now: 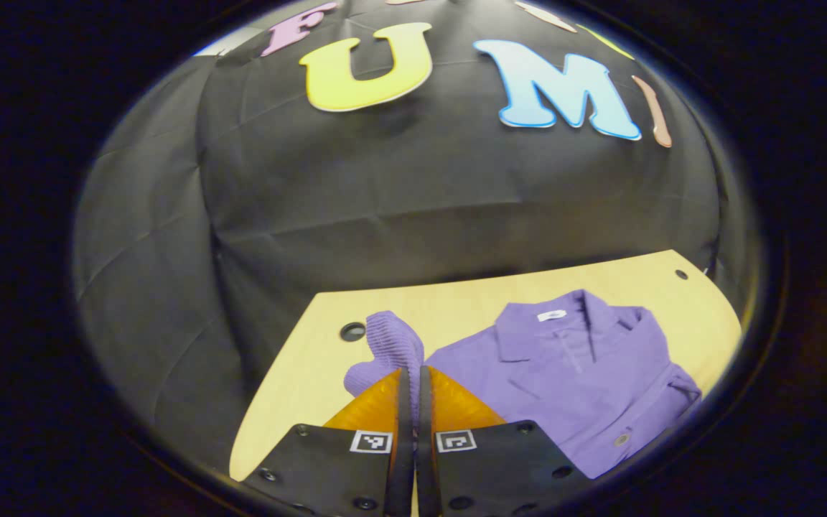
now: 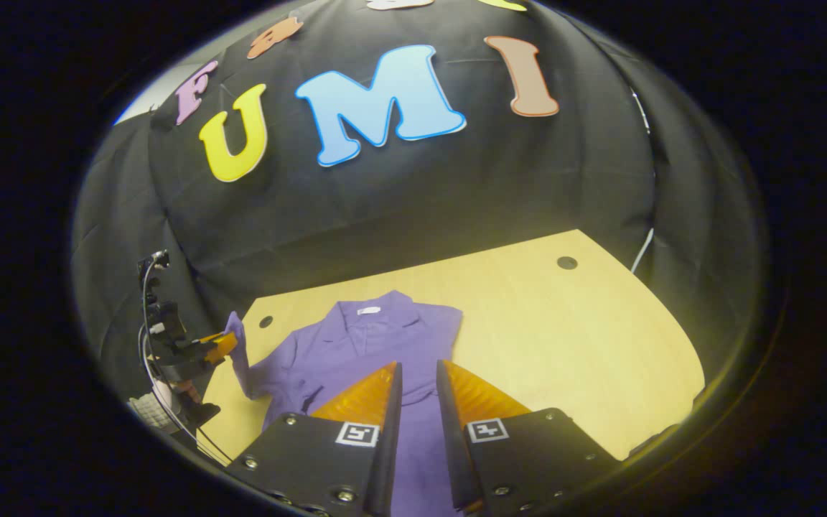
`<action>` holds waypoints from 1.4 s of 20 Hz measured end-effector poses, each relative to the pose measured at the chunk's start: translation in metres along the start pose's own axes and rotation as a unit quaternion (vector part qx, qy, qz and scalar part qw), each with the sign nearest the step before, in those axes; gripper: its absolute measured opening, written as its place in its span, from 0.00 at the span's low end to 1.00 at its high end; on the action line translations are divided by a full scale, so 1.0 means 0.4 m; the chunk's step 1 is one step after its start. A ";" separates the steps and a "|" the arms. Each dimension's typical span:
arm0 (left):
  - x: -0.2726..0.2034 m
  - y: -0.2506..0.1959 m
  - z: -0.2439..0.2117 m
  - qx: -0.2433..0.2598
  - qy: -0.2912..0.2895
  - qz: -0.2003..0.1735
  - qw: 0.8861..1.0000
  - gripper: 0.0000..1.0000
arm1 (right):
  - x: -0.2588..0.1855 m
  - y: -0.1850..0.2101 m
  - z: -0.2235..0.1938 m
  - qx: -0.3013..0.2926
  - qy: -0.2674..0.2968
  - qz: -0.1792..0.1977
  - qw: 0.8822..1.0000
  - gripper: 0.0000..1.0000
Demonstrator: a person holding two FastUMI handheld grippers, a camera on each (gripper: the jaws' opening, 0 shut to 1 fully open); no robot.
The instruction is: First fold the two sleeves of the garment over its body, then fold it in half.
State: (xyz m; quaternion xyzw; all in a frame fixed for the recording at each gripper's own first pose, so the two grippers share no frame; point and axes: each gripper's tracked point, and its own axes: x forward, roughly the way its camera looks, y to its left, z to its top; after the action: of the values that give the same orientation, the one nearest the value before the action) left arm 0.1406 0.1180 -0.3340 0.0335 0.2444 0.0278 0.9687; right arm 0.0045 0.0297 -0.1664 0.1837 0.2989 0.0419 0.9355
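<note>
A purple collared shirt (image 1: 571, 373) lies flat on the wooden table (image 1: 298, 388), collar toward the booth wall. My left gripper (image 1: 410, 370) is shut on the ribbed cuff of one sleeve (image 1: 392, 341), which stands up above the fingertips, lifted off the table. In the right gripper view that same gripper (image 2: 221, 345) holds the sleeve (image 2: 239, 359) up at the shirt's (image 2: 377, 337) left side. The shirt's other side shows a straight edge, with its sleeve lying over the body. My right gripper (image 2: 418, 365) hovers above the shirt's lower body, fingers a narrow gap apart and holding nothing.
The table (image 2: 564, 345) has bare wood to the right of the shirt, and a round hole (image 2: 566, 262) near the far right corner. Another hole (image 1: 352, 331) sits just beyond the lifted cuff. Black cloth walls close the back and sides.
</note>
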 end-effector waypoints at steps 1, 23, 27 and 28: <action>0.008 -0.048 0.015 0.003 -0.003 -0.012 1.000 0.08 | -0.007 -0.023 -0.002 0.006 0.000 -0.006 1.000 0.30; -0.050 -0.756 0.115 0.046 -0.027 -0.234 0.971 0.29 | -0.077 -0.275 -0.042 0.055 0.009 -0.056 0.997 0.30; -0.080 -0.784 0.127 0.069 -0.036 -0.247 0.966 0.62 | -0.070 -0.272 -0.039 0.055 0.008 -0.052 0.997 0.30; -0.080 -0.785 0.127 0.070 -0.034 -0.250 0.965 0.59 | -0.069 -0.269 -0.042 0.054 0.009 -0.051 0.997 0.30</action>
State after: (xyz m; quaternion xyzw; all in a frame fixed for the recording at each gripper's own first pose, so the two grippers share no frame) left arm 0.1484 -0.1998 -0.2987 0.0396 0.2133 -0.2332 0.9479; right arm -0.0310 -0.0700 -0.2039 0.2177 0.3183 -0.0200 0.9224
